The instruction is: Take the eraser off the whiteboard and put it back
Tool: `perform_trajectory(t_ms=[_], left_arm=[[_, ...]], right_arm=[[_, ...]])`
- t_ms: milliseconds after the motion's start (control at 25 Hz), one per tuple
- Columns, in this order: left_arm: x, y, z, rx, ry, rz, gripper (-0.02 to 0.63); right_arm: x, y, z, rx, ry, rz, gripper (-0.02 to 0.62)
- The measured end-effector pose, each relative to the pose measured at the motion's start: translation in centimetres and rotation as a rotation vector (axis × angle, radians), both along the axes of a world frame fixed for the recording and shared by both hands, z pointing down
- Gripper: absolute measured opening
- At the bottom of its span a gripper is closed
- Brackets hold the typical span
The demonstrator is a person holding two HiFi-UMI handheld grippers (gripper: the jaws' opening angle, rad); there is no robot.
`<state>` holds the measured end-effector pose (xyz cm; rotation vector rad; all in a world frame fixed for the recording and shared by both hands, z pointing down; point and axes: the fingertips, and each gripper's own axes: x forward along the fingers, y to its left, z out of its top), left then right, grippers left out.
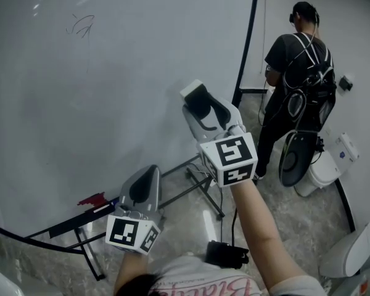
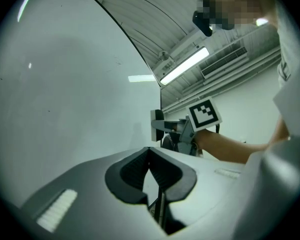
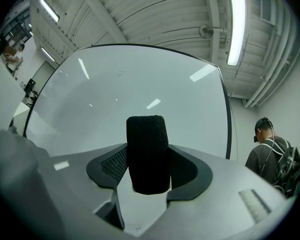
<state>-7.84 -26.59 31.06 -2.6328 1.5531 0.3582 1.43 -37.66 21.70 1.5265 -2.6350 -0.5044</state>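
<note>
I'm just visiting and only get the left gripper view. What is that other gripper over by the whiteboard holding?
Observer: An eraser. The right gripper has its fingers shut on it, with the black felt side facing that gripper's camera.
Operator: The board looks blank to me. Is anything written on it?
Observer: Nearly blank. The head view shows a small scribble near the upper left of the whiteboard.
Operator: Is anyone else around?
Observer: Yes. A person with straps and gear on their back stands past the board's right edge, turned away.
</note>
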Motion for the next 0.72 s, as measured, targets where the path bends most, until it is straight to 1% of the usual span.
perform_trajectory(t_ms=[120,400,520,720], left_arm=[[0.5,0.0,0.0,0.004,-0.011,0.011,-0.002],[0.5,-0.4,0.2,0.001,-0.019,0.004,-0.001],[0.4,-0.5,0.1,0.004,-0.017,-0.001,-0.002],[0.2,-0.5,0.1,0.004,-0.017,-0.009,-0.001]], right_arm=[[-0.3,-2.0,-1.2,-0.012,-0.01,0.027,0.241],[-1.5,-5.2,-3.5,-0.049,-0.062,0.046,0.244],[-1.9,-6.0,-4.3,-0.054,-0.079,0.048,0.244],[-2.1,-6.2,-4.4,-0.039,-0.072,0.058,0.245]])
